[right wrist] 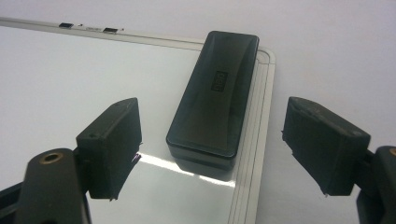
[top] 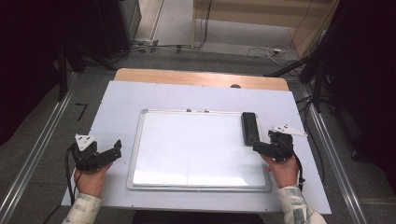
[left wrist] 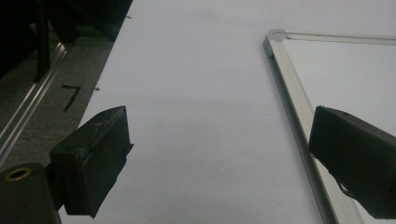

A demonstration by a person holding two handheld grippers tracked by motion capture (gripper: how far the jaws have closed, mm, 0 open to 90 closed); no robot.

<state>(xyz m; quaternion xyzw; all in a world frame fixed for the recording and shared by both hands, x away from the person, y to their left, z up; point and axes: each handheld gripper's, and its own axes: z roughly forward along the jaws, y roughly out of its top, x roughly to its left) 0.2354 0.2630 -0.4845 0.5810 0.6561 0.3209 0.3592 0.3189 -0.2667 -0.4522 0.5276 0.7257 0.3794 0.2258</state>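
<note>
Now my right gripper (right wrist: pixel 212 154), jaws wide and empty, faces the eraser (right wrist: pixel 215 93) lengthwise at the whiteboard's (top: pixel 196 144) far right corner.

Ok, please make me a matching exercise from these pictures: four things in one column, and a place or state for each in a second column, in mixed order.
Things:
1. eraser
2. whiteboard
3. left gripper
4. right gripper

Places or states:
a. open, beside the board's left frame
b. lies flat, wiped clean
c. open, jaws either side of the eraser, not touching
d. black, on the board's far right corner

Pairs: 1-d, 2-b, 3-a, 4-c
</note>
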